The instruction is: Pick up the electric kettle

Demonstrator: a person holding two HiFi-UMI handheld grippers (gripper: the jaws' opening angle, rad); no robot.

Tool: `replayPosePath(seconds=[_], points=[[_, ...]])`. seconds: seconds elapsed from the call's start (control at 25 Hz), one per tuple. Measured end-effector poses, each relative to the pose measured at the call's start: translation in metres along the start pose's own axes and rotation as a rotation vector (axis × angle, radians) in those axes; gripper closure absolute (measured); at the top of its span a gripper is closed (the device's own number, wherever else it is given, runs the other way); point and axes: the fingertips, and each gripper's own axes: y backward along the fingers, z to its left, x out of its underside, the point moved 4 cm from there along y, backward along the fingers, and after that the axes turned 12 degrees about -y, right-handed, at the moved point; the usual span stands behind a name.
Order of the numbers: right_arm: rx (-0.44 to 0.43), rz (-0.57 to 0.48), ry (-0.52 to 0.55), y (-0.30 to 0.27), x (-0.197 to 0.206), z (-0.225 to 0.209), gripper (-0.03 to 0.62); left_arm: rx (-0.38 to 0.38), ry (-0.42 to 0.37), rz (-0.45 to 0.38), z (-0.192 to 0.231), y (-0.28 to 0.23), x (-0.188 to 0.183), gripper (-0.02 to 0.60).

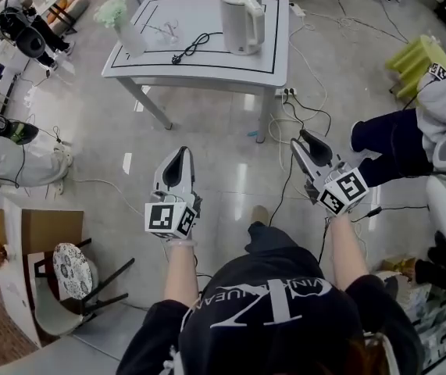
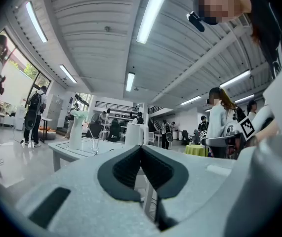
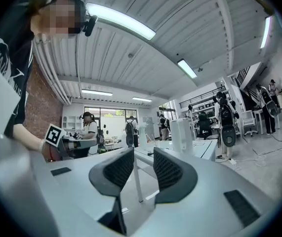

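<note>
The white electric kettle (image 1: 242, 18) stands upright on the far right part of a white table (image 1: 199, 73), its black cord and plug (image 1: 191, 48) lying to its left. Both grippers are held over the floor, well short of the table and pointing toward it. My left gripper (image 1: 181, 155) has its dark pads pressed together with nothing between them (image 2: 141, 149); the kettle (image 2: 135, 134) shows small beyond it. My right gripper (image 1: 305, 139) stands open, with an empty gap between its pads (image 3: 143, 154), and the kettle (image 3: 181, 130) is far ahead of it.
A vase of pale green flowers (image 1: 121, 20) stands on the table's left end. Cables (image 1: 301, 108) and a power strip (image 1: 285, 92) lie on the floor by the table's right leg. A seated person (image 1: 410, 135) is at the right, a yellow-green stool (image 1: 418, 61) beyond, a chair (image 1: 70, 276) at lower left.
</note>
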Motion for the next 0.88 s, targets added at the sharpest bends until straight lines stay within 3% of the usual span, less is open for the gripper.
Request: replayPosePath(seconds=[0.36,0.88], points=[[-0.054,0.024,-0.007,-0.038,-0.014,-0.062,0.478,0.016,-0.014,-0.005,-0.005,-0.078,0.003,0.578],[-0.101,0.046,-0.049,-0.083,-0.021,-0.111,0.471,0.018,-0.015,0.044,0.004,-0.139,0.018,0.578]])
